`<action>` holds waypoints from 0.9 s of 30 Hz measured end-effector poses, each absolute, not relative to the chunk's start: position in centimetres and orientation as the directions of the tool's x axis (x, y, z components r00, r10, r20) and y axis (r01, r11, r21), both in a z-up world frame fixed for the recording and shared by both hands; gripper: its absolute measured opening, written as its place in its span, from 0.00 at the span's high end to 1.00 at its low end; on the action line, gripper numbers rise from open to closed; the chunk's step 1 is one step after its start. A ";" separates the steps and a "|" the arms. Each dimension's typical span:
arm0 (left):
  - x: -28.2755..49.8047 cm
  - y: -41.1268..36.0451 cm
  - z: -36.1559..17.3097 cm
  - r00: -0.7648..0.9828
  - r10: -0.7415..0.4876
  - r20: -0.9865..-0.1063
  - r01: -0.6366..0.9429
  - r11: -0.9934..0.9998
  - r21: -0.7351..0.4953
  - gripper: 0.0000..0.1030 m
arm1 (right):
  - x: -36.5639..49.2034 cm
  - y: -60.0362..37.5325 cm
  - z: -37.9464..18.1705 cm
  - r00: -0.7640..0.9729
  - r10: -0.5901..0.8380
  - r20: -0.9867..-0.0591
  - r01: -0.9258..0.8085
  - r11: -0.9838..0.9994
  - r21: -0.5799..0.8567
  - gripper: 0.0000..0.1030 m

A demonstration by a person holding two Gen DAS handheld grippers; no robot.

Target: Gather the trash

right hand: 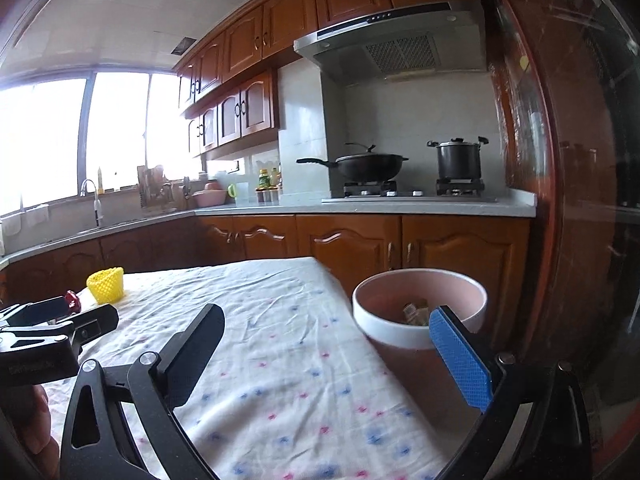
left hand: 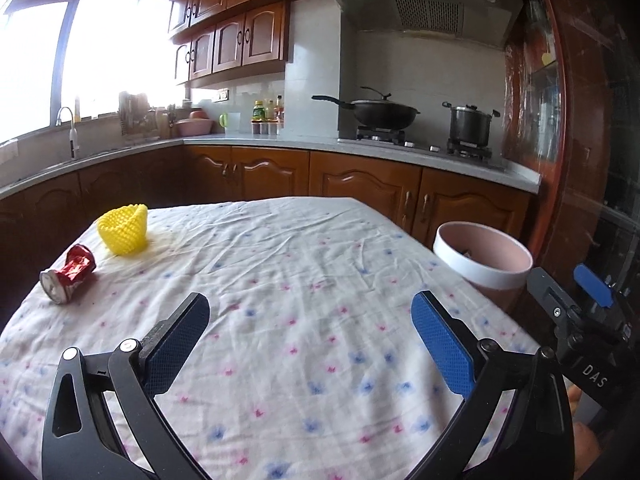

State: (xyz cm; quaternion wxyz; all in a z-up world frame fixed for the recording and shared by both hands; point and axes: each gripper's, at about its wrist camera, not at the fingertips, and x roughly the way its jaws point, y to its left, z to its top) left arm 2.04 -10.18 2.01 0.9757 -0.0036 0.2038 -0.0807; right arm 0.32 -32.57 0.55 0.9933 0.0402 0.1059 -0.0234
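Observation:
A crushed red can (left hand: 69, 273) lies on its side at the table's far left, next to a yellow foam net sleeve (left hand: 124, 230). A pink bin with a white rim (left hand: 482, 262) stands off the table's right edge; some trash lies inside it (right hand: 416, 312). My left gripper (left hand: 310, 320) is open and empty above the middle of the table. My right gripper (right hand: 326, 334) is open and empty near the bin, at the table's right edge. In the right wrist view the sleeve (right hand: 106, 285) shows and the can (right hand: 73, 300) is mostly hidden behind the left gripper.
The table wears a white floral cloth (left hand: 300, 264). Behind it runs a kitchen counter (left hand: 280, 144) with a sink tap (left hand: 68, 126), bottles, a wok (left hand: 380, 114) and a pot (left hand: 470, 124) on the stove. A dark red door frame (left hand: 560, 120) stands at right.

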 end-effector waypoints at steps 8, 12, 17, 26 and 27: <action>1.9 -10.1 1.3 0.899 -0.141 -0.415 0.144 0.989 -0.023 0.00 | 0.3 -32.2 -0.5 0.971 -0.016 -0.237 0.038 0.995 0.089 0.00; 2.0 -10.1 1.1 0.897 -0.133 -0.422 0.139 0.990 -0.018 0.00 | 0.4 -32.1 -0.8 0.969 -0.017 -0.246 0.041 0.995 0.091 0.00; 2.0 -10.2 1.0 0.896 -0.131 -0.423 0.141 0.990 -0.009 0.00 | 0.6 -32.1 -1.0 0.968 -0.009 -0.250 0.034 0.995 0.093 0.00; 1.7 -10.5 1.1 0.900 -0.132 -0.416 0.145 0.989 0.000 0.00 | 0.4 -32.1 -1.0 0.973 -0.004 -0.231 0.028 0.995 0.101 0.00; 1.7 -10.4 1.1 0.900 -0.133 -0.415 0.145 0.989 -0.002 0.00 | 0.5 -32.1 -1.0 0.973 -0.004 -0.230 0.028 0.994 0.101 0.00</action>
